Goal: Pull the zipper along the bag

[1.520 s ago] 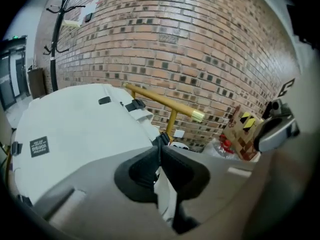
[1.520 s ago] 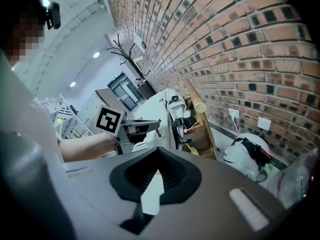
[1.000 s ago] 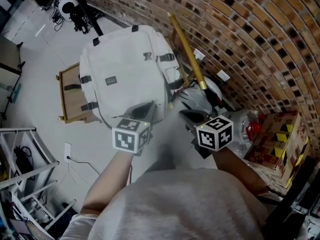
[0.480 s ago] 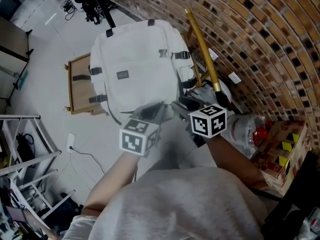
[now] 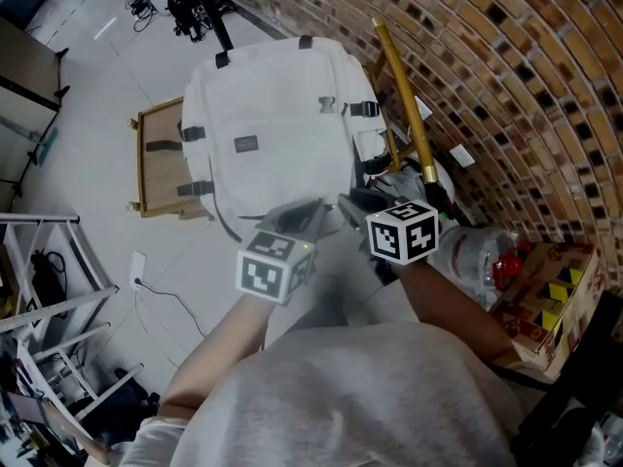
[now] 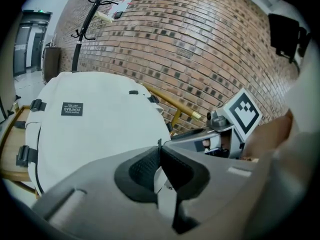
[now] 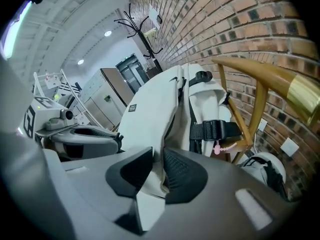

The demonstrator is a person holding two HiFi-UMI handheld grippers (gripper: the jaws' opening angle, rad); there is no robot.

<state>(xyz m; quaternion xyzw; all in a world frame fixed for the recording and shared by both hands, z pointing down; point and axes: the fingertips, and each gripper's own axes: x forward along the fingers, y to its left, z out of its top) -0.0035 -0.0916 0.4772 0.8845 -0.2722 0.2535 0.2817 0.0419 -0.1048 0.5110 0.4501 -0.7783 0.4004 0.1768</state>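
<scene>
While the white bag (image 5: 273,115) rests on a wooden chair (image 5: 156,139) against the brick wall (image 5: 506,47), both tools meet it at its near edge. The left hand-held gripper (image 6: 160,145) has its jaws almost together, and their tips pinch a thin fold of the bag's fabric. Just to its right is the right hand-held gripper (image 7: 156,159), whose jaws have just been closing and stand partly apart. A fold of the bag's side fabric hangs between them. The cloth lies against the right pad, and the left pad looks slightly clear of it. A dark zipper line (image 7: 175,104) runs up the bag's edge from there; its pull cannot be made out. A black strap buckle (image 7: 215,130) sits on the bag's right side.
</scene>
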